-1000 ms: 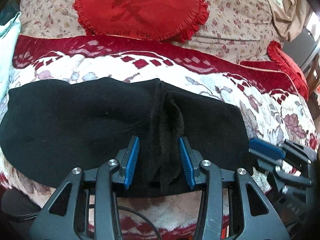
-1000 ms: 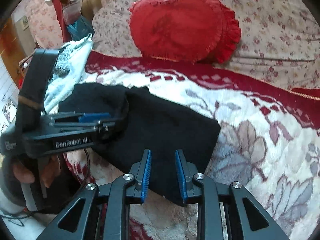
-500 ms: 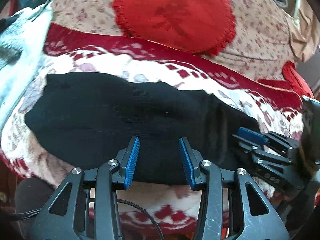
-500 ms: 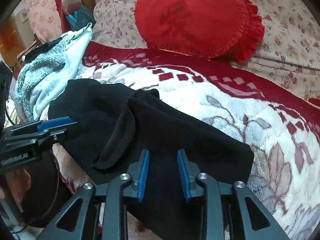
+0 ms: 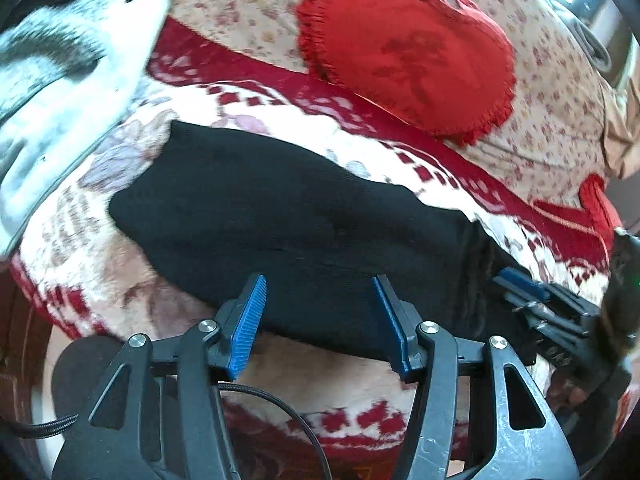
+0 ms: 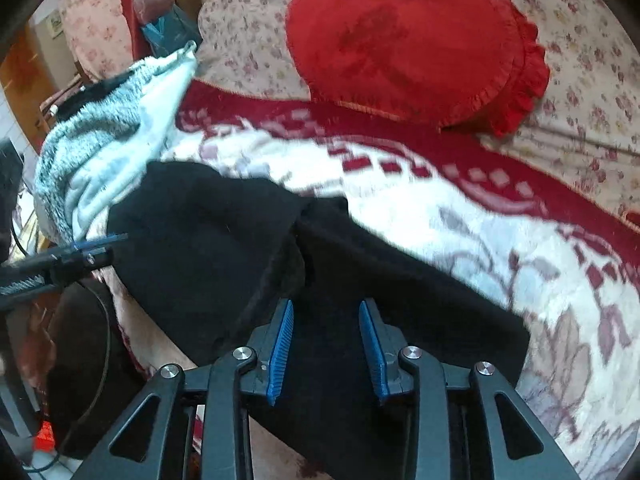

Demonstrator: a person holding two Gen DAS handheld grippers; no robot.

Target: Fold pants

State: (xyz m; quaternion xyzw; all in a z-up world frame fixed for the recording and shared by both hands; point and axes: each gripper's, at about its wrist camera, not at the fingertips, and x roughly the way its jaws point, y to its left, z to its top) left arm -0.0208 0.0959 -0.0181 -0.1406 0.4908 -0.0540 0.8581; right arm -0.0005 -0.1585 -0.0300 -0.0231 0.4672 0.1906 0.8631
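Along the near edge of the red-and-cream flower-patterned plush blanket (image 5: 400, 160) lies the pair of black knit pants (image 5: 280, 216), folded into a long dark band that runs from the blanket's left side toward its right. In the right wrist view the pants (image 6: 208, 240) show one layer lapped over another, with a raised fold edge running down the middle toward the camera.

The left gripper (image 5: 320, 320) sits at the near edge of the pants with its blue-padded fingers (image 5: 250, 320) spread wide apart; dark cloth lies between and under them, but nothing is pinched. The right gripper (image 6: 326, 348) has its blue pads (image 6: 282, 348) parted as well, poised over the right-hand part of the garment, and the fabric fills the gap between them; whether the pads touch the cloth is hard to tell from this angle. Each gripper shows in the other's camera: the right one (image 5: 556, 312) at the pants' right end, the left one (image 6: 60, 260) just at their left end.

Beyond the far edge of the blanket, a round red cushion with a frilled rim (image 5: 408, 48) leans on a cream bedcover with small pink flowers (image 5: 248, 8). At the blanket's left side lies a heap of pale grey and white fluffy cloth (image 6: 108, 148), close to the left end of the pants. A second red cushion (image 5: 596, 200) peeks in at the far right corner.
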